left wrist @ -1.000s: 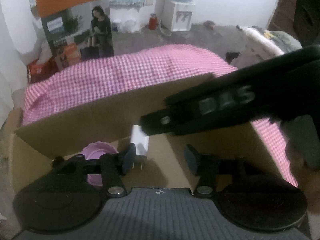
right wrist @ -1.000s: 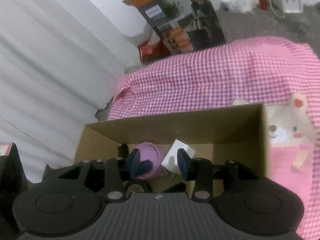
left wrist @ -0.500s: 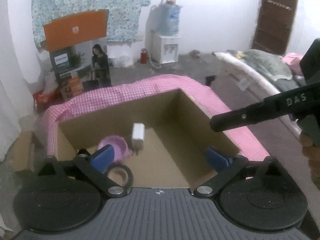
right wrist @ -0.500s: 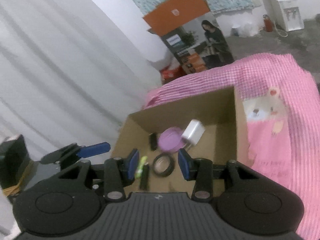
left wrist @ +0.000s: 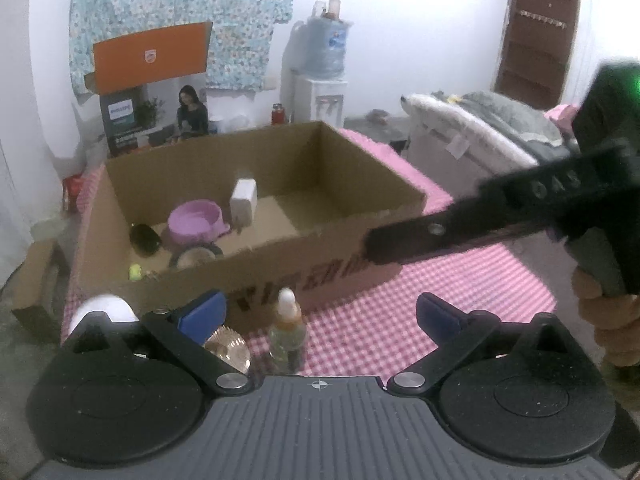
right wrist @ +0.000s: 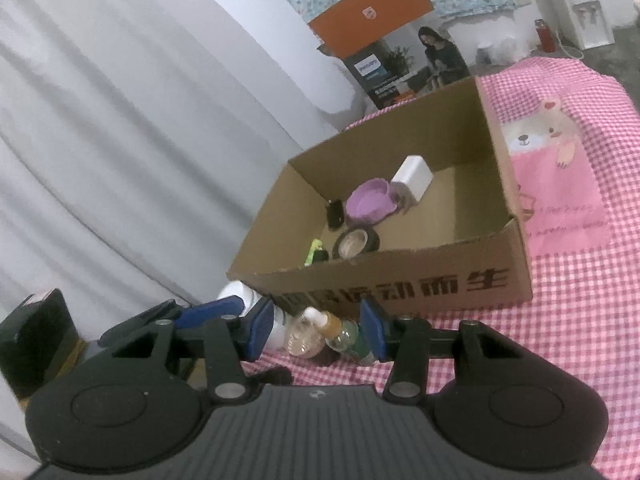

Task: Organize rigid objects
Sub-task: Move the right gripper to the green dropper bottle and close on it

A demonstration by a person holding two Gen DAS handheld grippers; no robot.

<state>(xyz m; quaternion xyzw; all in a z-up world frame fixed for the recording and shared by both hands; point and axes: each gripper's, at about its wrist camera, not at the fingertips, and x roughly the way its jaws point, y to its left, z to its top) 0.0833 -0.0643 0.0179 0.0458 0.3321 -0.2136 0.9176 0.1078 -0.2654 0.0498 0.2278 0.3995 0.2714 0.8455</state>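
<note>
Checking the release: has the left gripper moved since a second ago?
Yes. The left gripper has backed out of the box to the near side, jaws just opened wide and empty; the charger stays inside.

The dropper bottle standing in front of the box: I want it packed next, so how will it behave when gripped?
The dropper bottle looks like clear glass: probably slippery and breakable. Tall and narrow, standing upright, it may tip if nudged near its white cap.

White walls (left wrist: 420, 40), a brown door (left wrist: 536, 32) far right — water dispenser (left wrist: 320, 92) against the wall, grey curtain (right wrist: 120, 140) hanging alongside.
</note>
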